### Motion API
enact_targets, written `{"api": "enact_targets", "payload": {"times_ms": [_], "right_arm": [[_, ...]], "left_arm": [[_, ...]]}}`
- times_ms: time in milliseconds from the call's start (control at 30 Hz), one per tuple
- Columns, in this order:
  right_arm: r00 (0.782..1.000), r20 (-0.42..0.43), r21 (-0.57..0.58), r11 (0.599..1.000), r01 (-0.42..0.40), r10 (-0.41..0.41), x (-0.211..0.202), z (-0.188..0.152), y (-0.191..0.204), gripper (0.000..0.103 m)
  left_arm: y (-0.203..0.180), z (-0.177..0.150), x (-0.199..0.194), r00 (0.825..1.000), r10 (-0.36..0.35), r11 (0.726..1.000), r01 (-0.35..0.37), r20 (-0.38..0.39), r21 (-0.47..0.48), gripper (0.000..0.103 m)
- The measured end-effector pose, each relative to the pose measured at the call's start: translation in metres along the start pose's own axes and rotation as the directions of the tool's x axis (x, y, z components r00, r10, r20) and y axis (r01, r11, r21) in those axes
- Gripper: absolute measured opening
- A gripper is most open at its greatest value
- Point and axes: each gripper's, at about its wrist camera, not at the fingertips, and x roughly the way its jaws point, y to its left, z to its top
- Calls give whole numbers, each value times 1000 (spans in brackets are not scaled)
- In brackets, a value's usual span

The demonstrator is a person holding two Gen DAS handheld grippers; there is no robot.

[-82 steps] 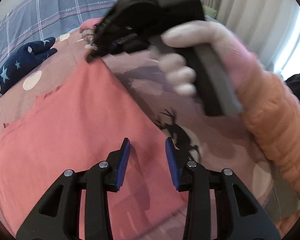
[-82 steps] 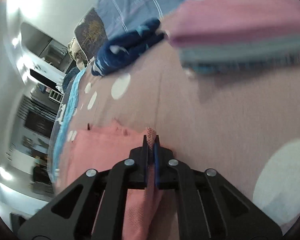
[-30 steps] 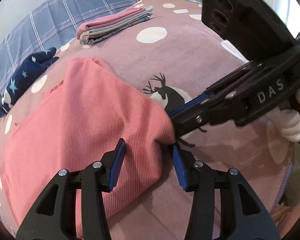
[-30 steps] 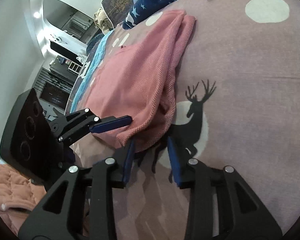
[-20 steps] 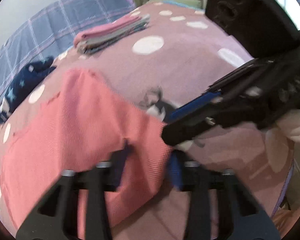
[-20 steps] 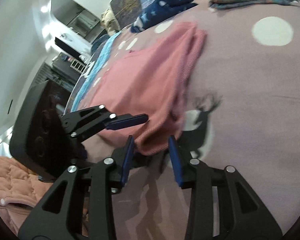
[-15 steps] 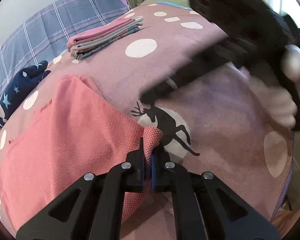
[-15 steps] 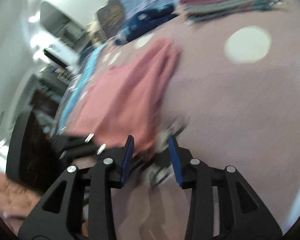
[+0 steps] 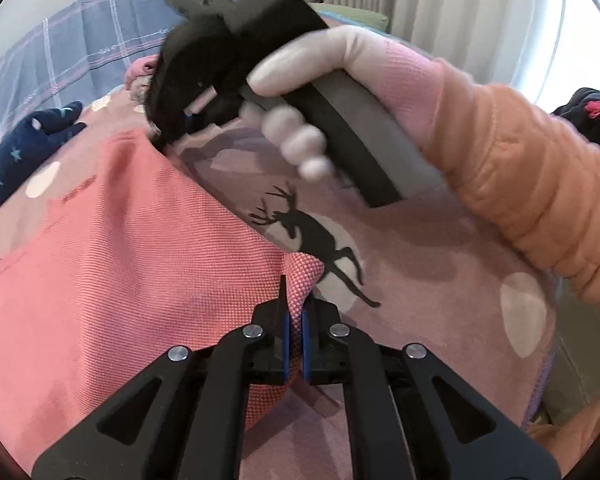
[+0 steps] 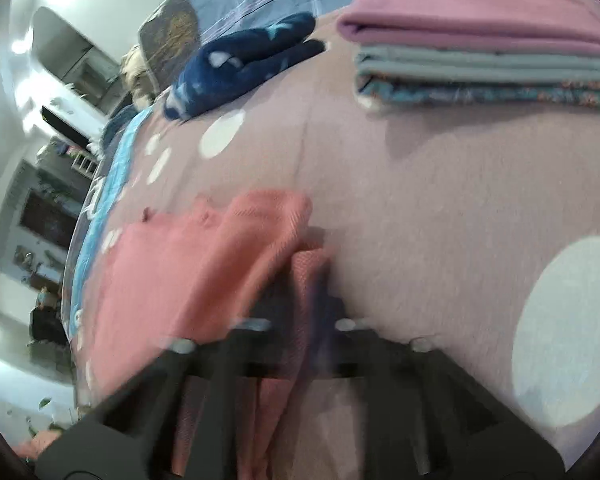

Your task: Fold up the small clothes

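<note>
At the bottom centre of the left wrist view, the left gripper (image 9: 294, 316) is pinching a corner of the pink garment (image 9: 120, 260), its jaws closed on the fabric. The garment is lying across the lower left of that frame on the mauve spotted bedspread (image 9: 440, 248), beside a black deer print (image 9: 312, 236). Higher up, a gloved hand (image 9: 324, 92) is holding the right gripper (image 9: 160, 140), whose tip is meeting the garment's far corner. In the blurred right wrist view that gripper (image 10: 306, 280) is clamping pink fabric at bottom centre. Farther off, a navy starred garment (image 10: 240, 68) is lying at upper left and a folded stack (image 10: 480, 60) at upper right.
</note>
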Motion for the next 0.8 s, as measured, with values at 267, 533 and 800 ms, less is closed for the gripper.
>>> {"api": "enact_targets", "payload": {"times_ms": [267,533,800], "right_arm": [[994,60,-82,992,95,-90,6,-9,-1,3],[984,171,-66,996,62,-50,-63,-39,12,13],[989,7,-194,970,148,-150,-30,-104,39,4]], "left_arm": [[-1,-8,13,999,-33,999,33,-20,4,4],[-24,-24,-6,996,-83,995,82,17,60,31],[12,-47,-55,995,-53,994,60,84,-91,32]]}}
